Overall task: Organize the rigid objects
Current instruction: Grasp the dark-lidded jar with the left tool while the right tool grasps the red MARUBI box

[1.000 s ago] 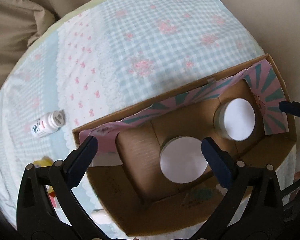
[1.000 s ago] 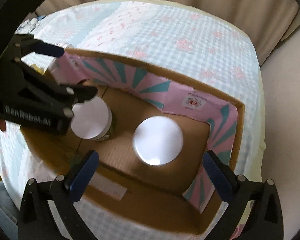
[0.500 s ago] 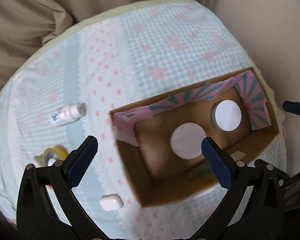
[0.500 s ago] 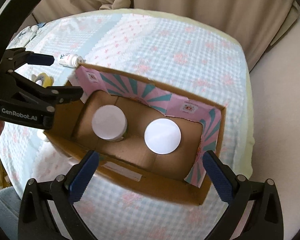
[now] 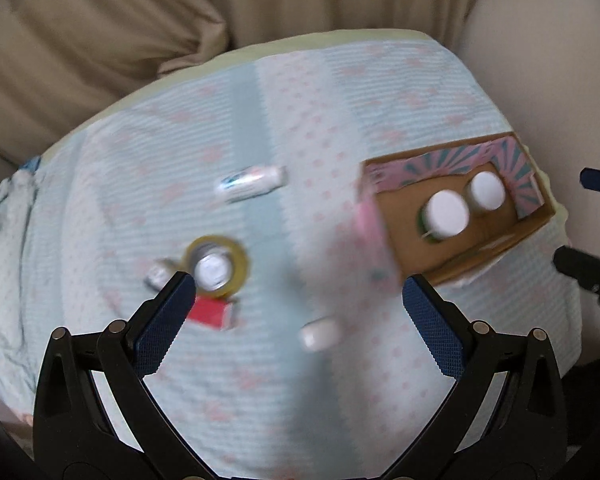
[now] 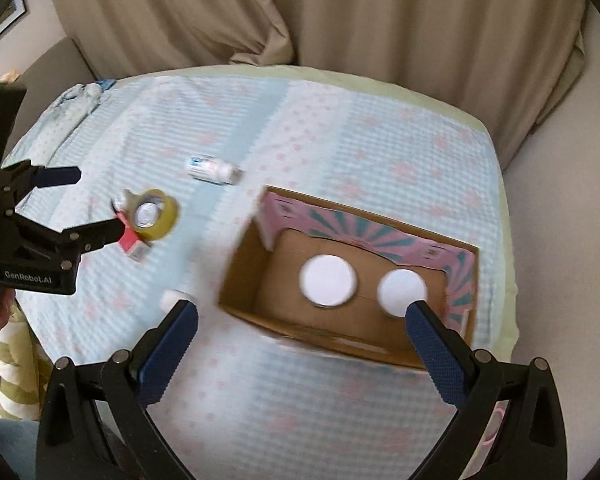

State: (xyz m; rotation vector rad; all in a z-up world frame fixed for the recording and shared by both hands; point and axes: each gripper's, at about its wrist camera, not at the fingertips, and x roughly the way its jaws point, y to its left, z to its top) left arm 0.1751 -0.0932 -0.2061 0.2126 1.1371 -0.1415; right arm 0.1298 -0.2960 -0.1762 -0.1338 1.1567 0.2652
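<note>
My right gripper [image 6: 302, 320] hangs wide open and empty above the near wall of the cardboard box [image 6: 244, 292]. Two white-lidded jars [image 6: 327, 280] [image 6: 401, 291] stand side by side inside the box. Left of the box, on the checked cloth [image 6: 340, 136], a small white bottle [image 6: 212, 169] lies on its side. Farther left, a roll of yellow tape [image 6: 156, 213] rests against a red packet [image 6: 130, 243]. My left gripper [image 6: 80, 204] hovers open just beside the tape. A small white case [image 6: 171, 299] lies near the box's left corner.
</note>
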